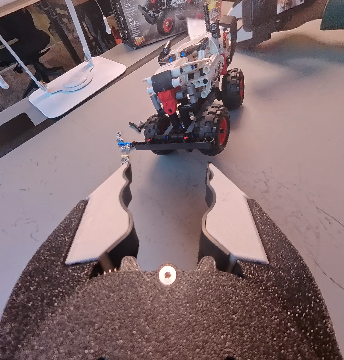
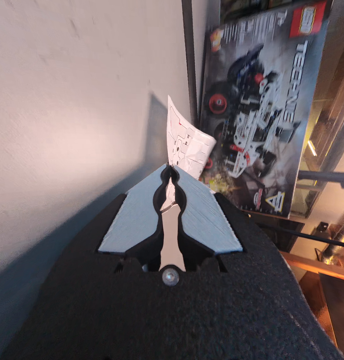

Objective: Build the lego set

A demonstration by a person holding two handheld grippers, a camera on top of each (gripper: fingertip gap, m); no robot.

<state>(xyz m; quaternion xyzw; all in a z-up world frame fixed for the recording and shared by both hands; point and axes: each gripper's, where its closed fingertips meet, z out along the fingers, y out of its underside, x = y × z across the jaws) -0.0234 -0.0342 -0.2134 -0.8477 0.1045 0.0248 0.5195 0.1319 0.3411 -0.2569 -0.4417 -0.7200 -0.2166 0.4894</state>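
Lego monster truck (image 1: 194,101), white body on black tyres with red hubs, stands on the grey bench (image 1: 274,175) ahead of the left tool (image 1: 168,165), whose jaws are spread wide and empty. Loose small pins (image 1: 123,143) lie just beside the truck's front bumper. Right tool (image 2: 169,166), raised off the bench, is clamped on a white sticker sheet (image 2: 188,144); the set's box (image 2: 264,109) is behind it.

- My left wrist camera looks down along its fingers at the truck (image 1: 194,101) just ahead.
- My right wrist camera, tilted sideways, faces the box (image 2: 264,116) close ahead; both views share that box.
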